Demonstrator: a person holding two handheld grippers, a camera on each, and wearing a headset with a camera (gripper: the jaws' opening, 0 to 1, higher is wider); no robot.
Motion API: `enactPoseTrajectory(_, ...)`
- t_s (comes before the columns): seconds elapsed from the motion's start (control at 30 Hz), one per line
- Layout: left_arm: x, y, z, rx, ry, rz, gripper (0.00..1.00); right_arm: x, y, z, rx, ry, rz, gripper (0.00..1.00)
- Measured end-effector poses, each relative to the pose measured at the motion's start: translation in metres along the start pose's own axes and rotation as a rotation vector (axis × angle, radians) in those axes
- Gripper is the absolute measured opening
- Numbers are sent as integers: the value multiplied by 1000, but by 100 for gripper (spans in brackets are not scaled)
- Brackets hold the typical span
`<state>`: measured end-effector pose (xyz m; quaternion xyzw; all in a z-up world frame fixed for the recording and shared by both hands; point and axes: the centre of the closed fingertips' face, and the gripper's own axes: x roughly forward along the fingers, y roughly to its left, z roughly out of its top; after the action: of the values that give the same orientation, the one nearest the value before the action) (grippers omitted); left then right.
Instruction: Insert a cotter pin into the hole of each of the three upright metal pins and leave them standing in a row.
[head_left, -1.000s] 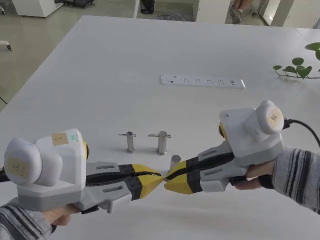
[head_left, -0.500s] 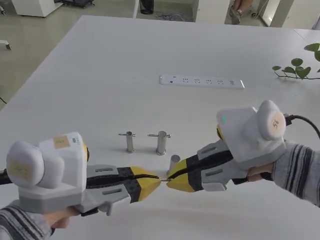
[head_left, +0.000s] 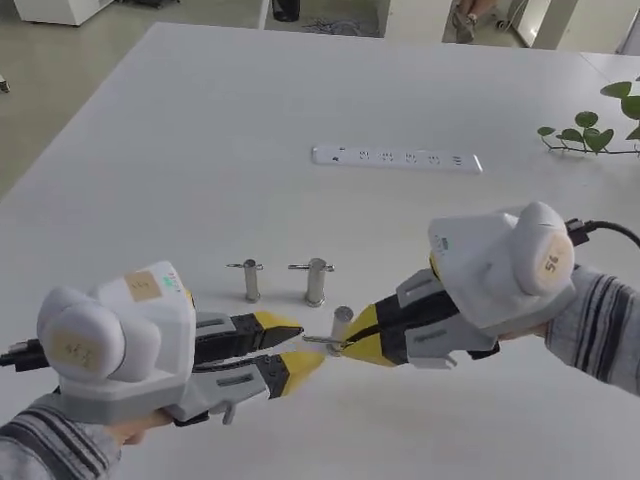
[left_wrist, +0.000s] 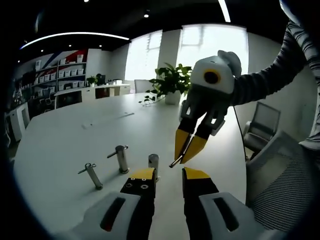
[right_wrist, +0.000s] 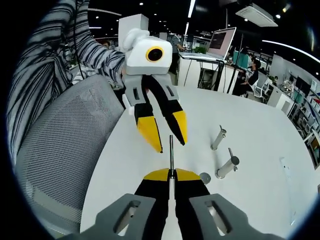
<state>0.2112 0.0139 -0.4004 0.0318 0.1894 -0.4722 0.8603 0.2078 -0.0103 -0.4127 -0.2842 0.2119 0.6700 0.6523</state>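
One cotter pin (right_wrist: 170, 151) points straight forward from the right gripper's (right_wrist: 171, 173) jaws.

Cotter pin (right_wrist: 170, 150) partly hidden inside right claw (right_wrist: 170, 173).

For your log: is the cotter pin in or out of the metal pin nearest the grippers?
Out: right gripper holds the cotter pin beside the bare metal pin.
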Motion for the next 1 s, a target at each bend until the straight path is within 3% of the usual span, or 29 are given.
enactPoseTrajectory(0.5, 28, 23, -20, 15, 42, 179, 33, -14, -26, -30, 29, 48, -66, 0)
enactPoseTrajectory(0.73, 45, 26, -29, 33, 74, 215, 32, -16, -34, -46, 41, 77, -82, 0)
enactPoseTrajectory(1.0, 62, 29, -33, 5, 83, 255, 28, -16, -42, -62, 49, 105, -88, 0)
